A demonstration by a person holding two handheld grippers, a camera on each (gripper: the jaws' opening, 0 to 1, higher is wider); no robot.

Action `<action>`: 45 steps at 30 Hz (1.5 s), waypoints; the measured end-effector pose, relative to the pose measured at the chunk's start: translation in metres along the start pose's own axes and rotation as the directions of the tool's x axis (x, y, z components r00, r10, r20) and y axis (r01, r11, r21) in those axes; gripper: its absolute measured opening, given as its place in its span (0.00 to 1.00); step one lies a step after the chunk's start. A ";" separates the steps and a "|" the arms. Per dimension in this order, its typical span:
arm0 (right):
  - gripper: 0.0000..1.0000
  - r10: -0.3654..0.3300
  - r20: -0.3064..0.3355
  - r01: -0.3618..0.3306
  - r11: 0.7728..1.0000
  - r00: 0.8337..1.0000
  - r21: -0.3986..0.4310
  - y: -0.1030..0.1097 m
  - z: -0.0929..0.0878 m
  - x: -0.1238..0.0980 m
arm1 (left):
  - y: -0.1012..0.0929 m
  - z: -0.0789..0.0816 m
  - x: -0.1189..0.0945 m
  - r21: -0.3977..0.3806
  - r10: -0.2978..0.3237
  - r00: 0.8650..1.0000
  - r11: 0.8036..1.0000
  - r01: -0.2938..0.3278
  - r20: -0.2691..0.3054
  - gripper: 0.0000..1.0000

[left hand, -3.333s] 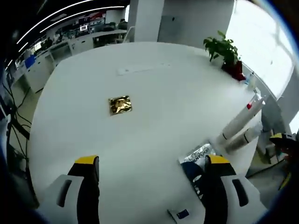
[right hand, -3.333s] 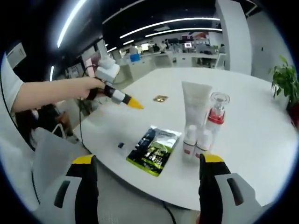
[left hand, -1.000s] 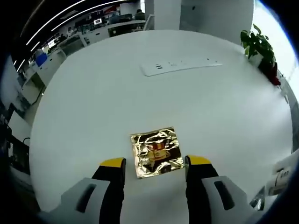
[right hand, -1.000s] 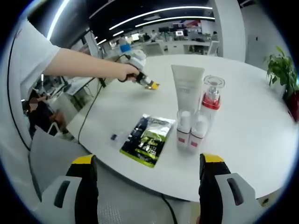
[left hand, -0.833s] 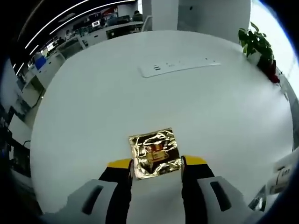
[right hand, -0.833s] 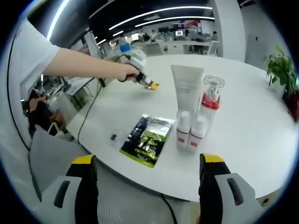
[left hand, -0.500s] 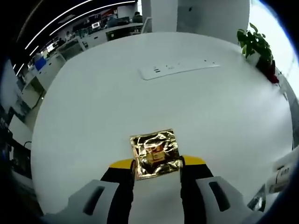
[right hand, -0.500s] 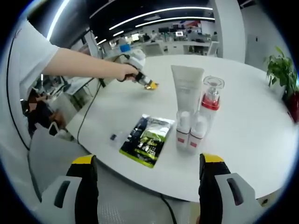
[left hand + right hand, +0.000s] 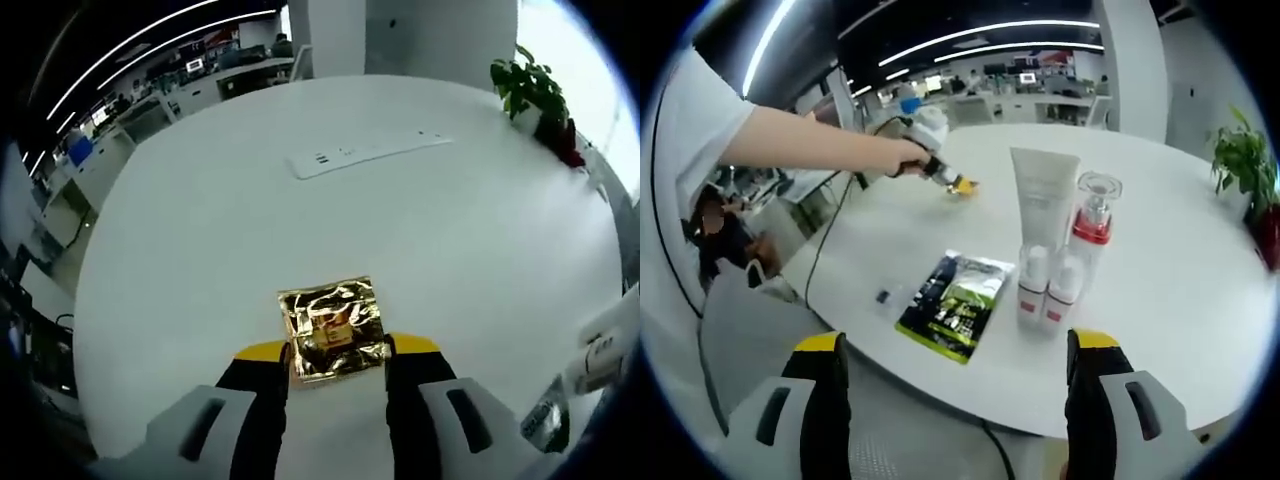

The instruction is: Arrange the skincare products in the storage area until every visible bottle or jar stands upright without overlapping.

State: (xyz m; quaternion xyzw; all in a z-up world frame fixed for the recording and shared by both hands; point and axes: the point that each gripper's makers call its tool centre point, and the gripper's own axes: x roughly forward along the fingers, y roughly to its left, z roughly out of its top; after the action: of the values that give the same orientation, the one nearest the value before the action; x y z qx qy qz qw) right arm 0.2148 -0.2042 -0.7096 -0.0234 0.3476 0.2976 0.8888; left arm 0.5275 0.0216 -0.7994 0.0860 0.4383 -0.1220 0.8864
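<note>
Since a second ago the left gripper (image 9: 335, 352) has narrowed from a loose straddle to a pinch on the crinkled gold foil sachet (image 9: 332, 328); both yellow-tipped jaws now press its side edges. The sachet itself has not shifted on the round white table (image 9: 200, 240).

Left gripper view, left to right: bare tabletop; sachet near the table's near edge, lying flat between the jaws; beyond it a long white power strip (image 9: 368, 152); a green potted plant (image 9: 530, 85) at the far right edge; a white bottle with dark print (image 9: 606, 345) partly cut off at the right.

Right gripper view, left to right: a person's bare forearm and hand (image 9: 895, 155) reaching over the table with the left gripper (image 9: 958, 184), gold sachet at its tip. A small dark object (image 9: 883, 296) on the table, too small to identify. A green-and-black flat pouch (image 9: 954, 306) lying down near the table edge. Then an upright cluster, touching or just beside one another: two small white bottles with red bands (image 9: 1047, 290) in front, a tall white tube (image 9: 1043, 200) standing on its cap, and a clear pump bottle with a red collar (image 9: 1092, 228).

Right gripper (image 9: 950, 350): jaws wide apart, nothing between them, held off the table's near edge.
</note>
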 end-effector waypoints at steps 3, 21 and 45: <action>0.90 -0.003 0.006 0.003 1.000 1.000 -0.005 0.000 0.001 -0.001 | -0.006 -0.006 -0.006 -0.004 -0.005 1.000 1.000 0.005 0.001 0.41; 0.89 -0.003 0.051 0.004 1.000 0.999 -0.022 0.000 0.008 -0.004 | -0.011 -0.030 -0.062 -0.038 -0.038 0.996 0.998 0.041 0.076 0.41; 0.88 0.025 0.066 -0.018 0.995 0.998 -0.101 0.009 0.011 -0.006 | -0.048 -0.083 -0.161 -0.034 -0.072 0.974 0.996 0.081 0.217 0.41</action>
State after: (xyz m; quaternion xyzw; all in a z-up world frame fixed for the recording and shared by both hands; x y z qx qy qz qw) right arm 0.2130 -0.1971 -0.6953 -0.0543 0.3024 0.3249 0.8945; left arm 0.3563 0.0198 -0.7232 0.0364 0.3451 -0.1555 0.9249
